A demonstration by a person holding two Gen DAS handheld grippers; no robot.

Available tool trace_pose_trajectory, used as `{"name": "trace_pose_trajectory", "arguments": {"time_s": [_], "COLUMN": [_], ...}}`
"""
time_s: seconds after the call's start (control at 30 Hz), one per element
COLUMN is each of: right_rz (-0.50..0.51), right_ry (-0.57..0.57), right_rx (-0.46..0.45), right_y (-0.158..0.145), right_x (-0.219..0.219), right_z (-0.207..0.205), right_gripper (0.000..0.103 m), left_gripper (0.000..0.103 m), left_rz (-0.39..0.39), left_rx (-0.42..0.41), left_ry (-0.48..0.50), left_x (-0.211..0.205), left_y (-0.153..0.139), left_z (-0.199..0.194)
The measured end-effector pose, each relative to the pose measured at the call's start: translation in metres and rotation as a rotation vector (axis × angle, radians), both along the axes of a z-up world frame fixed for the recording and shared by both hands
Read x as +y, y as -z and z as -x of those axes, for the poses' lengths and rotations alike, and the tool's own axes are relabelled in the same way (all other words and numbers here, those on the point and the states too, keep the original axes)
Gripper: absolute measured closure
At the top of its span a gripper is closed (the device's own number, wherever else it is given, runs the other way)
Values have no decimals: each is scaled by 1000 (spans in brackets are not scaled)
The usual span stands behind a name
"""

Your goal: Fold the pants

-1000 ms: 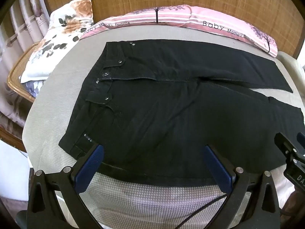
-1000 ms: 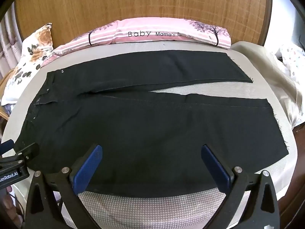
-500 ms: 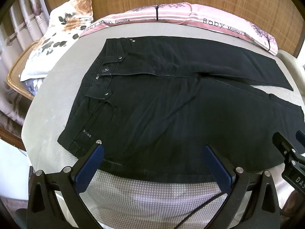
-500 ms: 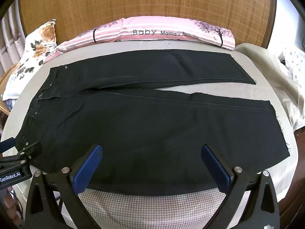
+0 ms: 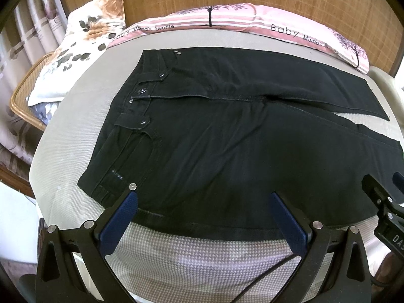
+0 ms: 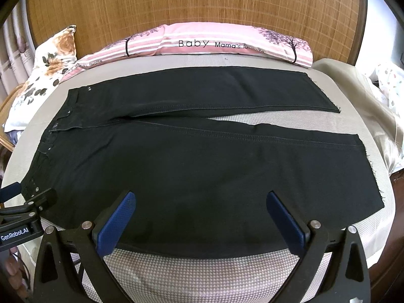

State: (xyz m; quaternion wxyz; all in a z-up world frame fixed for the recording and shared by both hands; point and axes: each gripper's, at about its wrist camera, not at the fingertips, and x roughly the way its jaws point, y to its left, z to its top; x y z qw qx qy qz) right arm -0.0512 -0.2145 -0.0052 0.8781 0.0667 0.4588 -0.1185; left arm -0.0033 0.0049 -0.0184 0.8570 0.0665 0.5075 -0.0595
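Observation:
Black pants (image 5: 227,131) (image 6: 202,156) lie flat on a grey checked bed (image 5: 202,257), waistband to the left and both legs stretching right with a gap between the hems. My left gripper (image 5: 202,199) hovers open over the near edge by the waistband and hip, nothing between its blue pads (image 5: 118,217). My right gripper (image 6: 199,199) stands open over the near leg's lower edge, its blue pads (image 6: 285,217) empty. Each gripper shows at the edge of the other's view: the right one (image 5: 383,207), the left one (image 6: 27,202).
A pink striped pillow (image 6: 214,43) runs along the woven headboard (image 6: 197,2). A floral pillow (image 5: 83,43) lies at the back left over a rattan chair (image 5: 22,93). Beige bedding (image 6: 373,106) is bunched at the right. The bed's near edge (image 6: 202,277) is bare.
Both grippers have drawn slightly back and up, so the pants sit a little farther away in both views. The pants have not moved. Both grippers stay open.

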Motion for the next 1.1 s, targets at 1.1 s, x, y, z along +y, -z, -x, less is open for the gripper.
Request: {"name": "trace_pose_trajectory", "arguments": {"time_s": [1.1], "right_rz": [-10], "right_ry": [5], "right_rx": [3], "right_y": [2], "right_x": [0], "right_z": [1], "right_gripper": [0], "left_gripper": [1], "left_rz": [1], "left_rx": [9], "left_ry": [-5], "left_x": [5], "left_y": [2], "left_z": [1]}}
